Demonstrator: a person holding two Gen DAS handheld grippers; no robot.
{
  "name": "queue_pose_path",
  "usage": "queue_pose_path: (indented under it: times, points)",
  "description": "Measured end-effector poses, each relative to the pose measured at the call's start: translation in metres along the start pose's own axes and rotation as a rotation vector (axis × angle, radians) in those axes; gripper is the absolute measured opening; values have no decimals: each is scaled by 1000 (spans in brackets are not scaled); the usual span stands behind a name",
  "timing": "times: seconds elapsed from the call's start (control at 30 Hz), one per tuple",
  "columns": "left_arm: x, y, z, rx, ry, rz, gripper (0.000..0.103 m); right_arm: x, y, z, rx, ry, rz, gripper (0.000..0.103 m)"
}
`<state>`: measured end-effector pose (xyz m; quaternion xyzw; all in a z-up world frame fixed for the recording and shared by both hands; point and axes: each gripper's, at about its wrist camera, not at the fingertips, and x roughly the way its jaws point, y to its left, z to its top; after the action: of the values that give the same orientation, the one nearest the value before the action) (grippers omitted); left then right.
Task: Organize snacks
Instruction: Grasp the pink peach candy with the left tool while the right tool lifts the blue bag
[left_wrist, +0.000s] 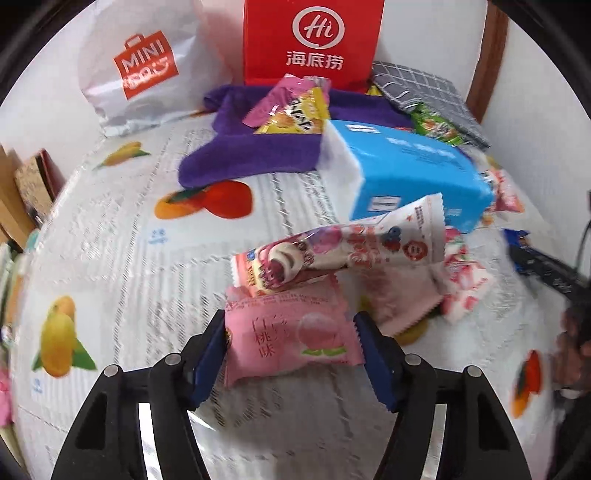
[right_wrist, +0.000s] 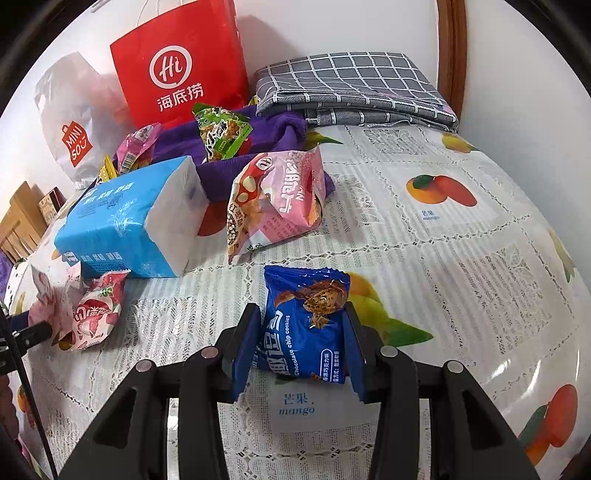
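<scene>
Left wrist view: left gripper (left_wrist: 291, 345) with blue pads clasping flat pink peach-print snack packet (left_wrist: 288, 332) by both side edges, on fruit-print lace tablecloth (left_wrist: 110, 229). White-and-pink berry-roll wrapper (left_wrist: 332, 254) lies across packet's far end. Blue tissue pack (left_wrist: 406, 173) beyond, purple towel (left_wrist: 258, 151) and red paper bag (left_wrist: 314, 37) at table's far edge (wall side)

Right wrist view: right gripper (right_wrist: 301, 347) clenched on glossy blue chocolate-chip cookie packet (right_wrist: 306, 328), just above tablecloth near its mango label. Folded grey checked cloth (right_wrist: 354, 88) at far right corner
</scene>
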<state>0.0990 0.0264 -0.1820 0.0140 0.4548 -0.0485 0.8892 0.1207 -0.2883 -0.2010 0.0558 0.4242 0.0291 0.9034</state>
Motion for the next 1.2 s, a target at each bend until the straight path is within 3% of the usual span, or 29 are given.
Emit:
queue_pose_path:
  times: [0.2, 1.2]
  points:
    - [3, 3, 0, 17, -43, 23, 71, 1, 2, 0, -13, 3, -10, 45]
    - [4, 4, 4, 8, -30, 13, 75, 1, 5, 2, -36, 18, -23, 47]
